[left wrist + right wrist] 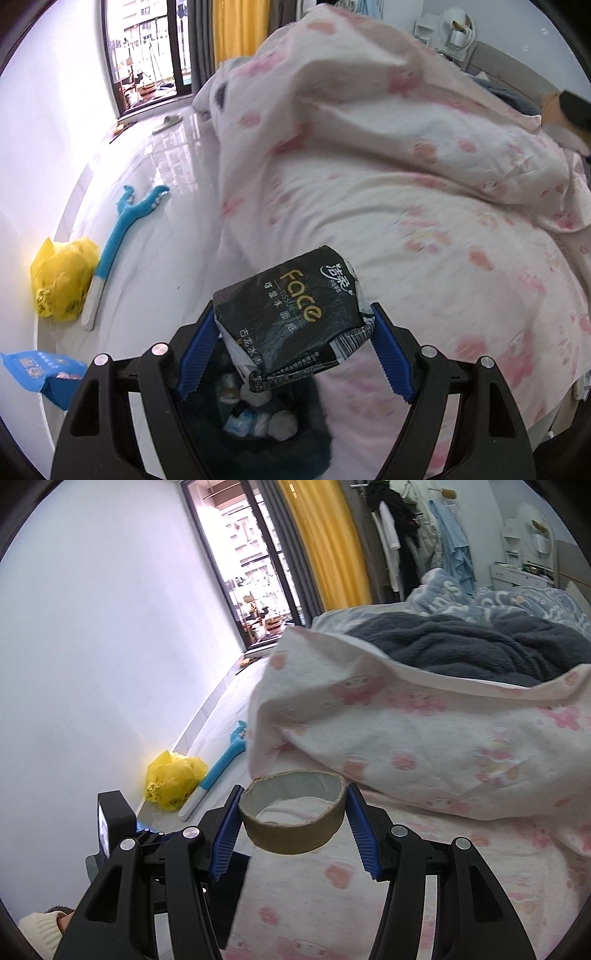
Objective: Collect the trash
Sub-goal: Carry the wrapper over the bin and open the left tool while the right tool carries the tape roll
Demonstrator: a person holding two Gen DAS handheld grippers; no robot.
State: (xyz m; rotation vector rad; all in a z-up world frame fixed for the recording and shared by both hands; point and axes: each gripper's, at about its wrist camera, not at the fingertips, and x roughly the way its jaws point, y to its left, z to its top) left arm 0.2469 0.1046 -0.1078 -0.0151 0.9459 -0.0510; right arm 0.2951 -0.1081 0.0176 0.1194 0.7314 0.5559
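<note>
The bed (424, 229) fills most of both views, covered by a white quilt (424, 731) printed with pink figures and bunched into a ridge across the middle. In the right wrist view a dark grey blanket (461, 646) and a blue patterned one (517, 602) lie behind that ridge. A glossy pale floor (166, 229) runs along the bed's left side to a glass door (147, 55) with a yellow curtain (325, 546) next to it.

On the floor by the wall sit a yellow bag (61, 280) and, just beside it, a long blue tool (118, 240) with a white handle end. A blue packet (40, 373) lies nearer the camera in the left wrist view.

Under the left gripper (291, 332) is a dark bin (258, 435), its inside showing white crumpled wads and a small blue item. It stands on the floor against the bed's edge.

The left gripper's blue fingers (197, 354) pinch a black tissue pack (291, 314), gold "Face" lettering up, held in the air above the bin's opening.

The right gripper (293, 819) hangs over the quilt, its fingers (360, 834) pressed on opposite sides of a brown cardboard ring (293, 812), an empty tape core, with its open end facing up and tilted toward the camera.
</note>
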